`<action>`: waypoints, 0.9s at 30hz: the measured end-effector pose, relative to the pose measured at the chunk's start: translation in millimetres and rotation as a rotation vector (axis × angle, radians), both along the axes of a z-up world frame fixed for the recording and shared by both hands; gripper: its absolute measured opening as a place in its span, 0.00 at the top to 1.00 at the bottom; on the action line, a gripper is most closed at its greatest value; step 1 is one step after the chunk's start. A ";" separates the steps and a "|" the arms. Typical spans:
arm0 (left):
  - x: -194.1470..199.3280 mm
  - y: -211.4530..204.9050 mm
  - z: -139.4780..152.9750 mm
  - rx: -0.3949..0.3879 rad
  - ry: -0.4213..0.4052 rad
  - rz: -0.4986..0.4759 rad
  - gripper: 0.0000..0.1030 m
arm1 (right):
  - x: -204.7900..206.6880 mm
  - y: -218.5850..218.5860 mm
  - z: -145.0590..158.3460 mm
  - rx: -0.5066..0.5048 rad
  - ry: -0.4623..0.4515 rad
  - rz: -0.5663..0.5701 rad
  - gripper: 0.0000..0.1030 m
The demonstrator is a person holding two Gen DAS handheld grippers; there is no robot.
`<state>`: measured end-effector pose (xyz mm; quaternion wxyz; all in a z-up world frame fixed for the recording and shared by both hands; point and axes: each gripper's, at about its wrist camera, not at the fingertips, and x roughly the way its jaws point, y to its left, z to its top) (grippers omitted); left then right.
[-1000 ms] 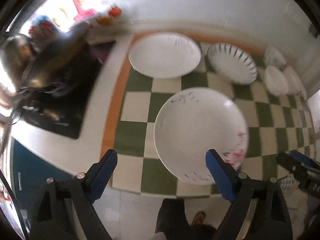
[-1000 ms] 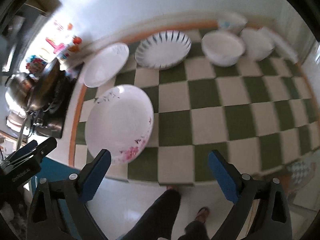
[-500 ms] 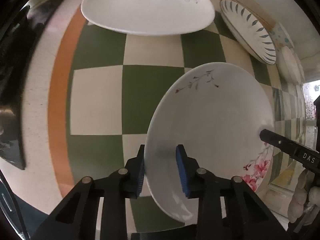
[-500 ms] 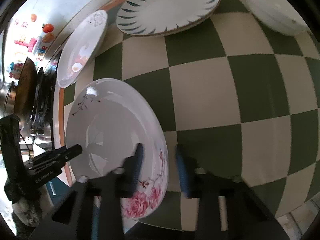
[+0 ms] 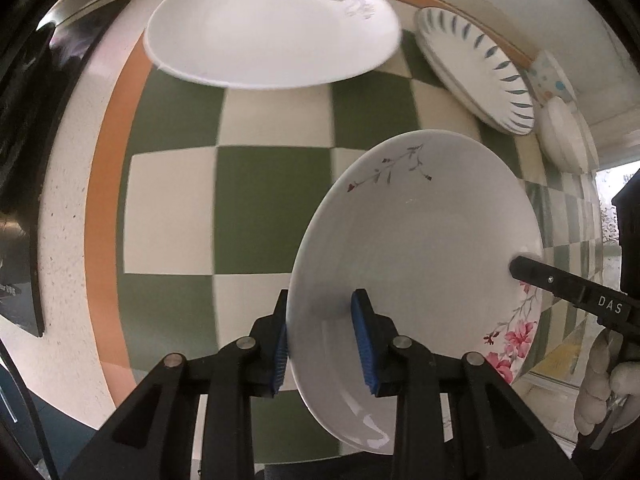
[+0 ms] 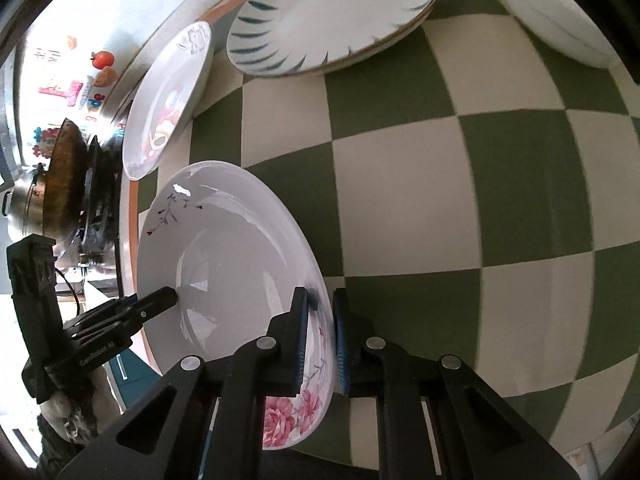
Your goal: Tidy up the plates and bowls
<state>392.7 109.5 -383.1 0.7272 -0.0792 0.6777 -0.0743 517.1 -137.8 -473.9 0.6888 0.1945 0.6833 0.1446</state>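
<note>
A white plate with pink flowers lies over the green-and-cream checked cloth. My left gripper is shut on its near rim, one blue pad under the rim and one inside. From the right, a black finger of the right gripper reaches onto the opposite rim. In the right wrist view the right gripper has its jaws closing on the flowered edge of the same plate, pads pressing on it. The left gripper's finger shows at the far rim. I cannot tell whether the plate touches the cloth.
Behind stand a white plate with a grey flower, a blue-leaf plate, a white bowl and a dotted bowl. A stove with a pan lies left of the cloth. A gloved hand holds the right gripper.
Both grippers came down from above the cloth with jaws wide and closed on opposite rims of the pink-flower plate. The right jaws tightened further in the last half second.
</note>
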 end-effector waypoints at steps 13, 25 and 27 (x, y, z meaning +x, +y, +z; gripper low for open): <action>24.9 -68.4 10.4 -0.014 -0.003 -0.086 0.74 | -2.7 -94.0 24.2 -0.015 -0.024 -0.053 0.87; 40.0 -99.4 -14.9 -0.014 0.053 -0.137 0.74 | -6.9 -140.6 -3.0 -0.034 0.022 -0.114 0.86; 42.0 -98.1 -16.7 -0.009 0.058 -0.141 0.74 | -6.9 -142.2 -5.3 -0.033 0.025 -0.118 0.86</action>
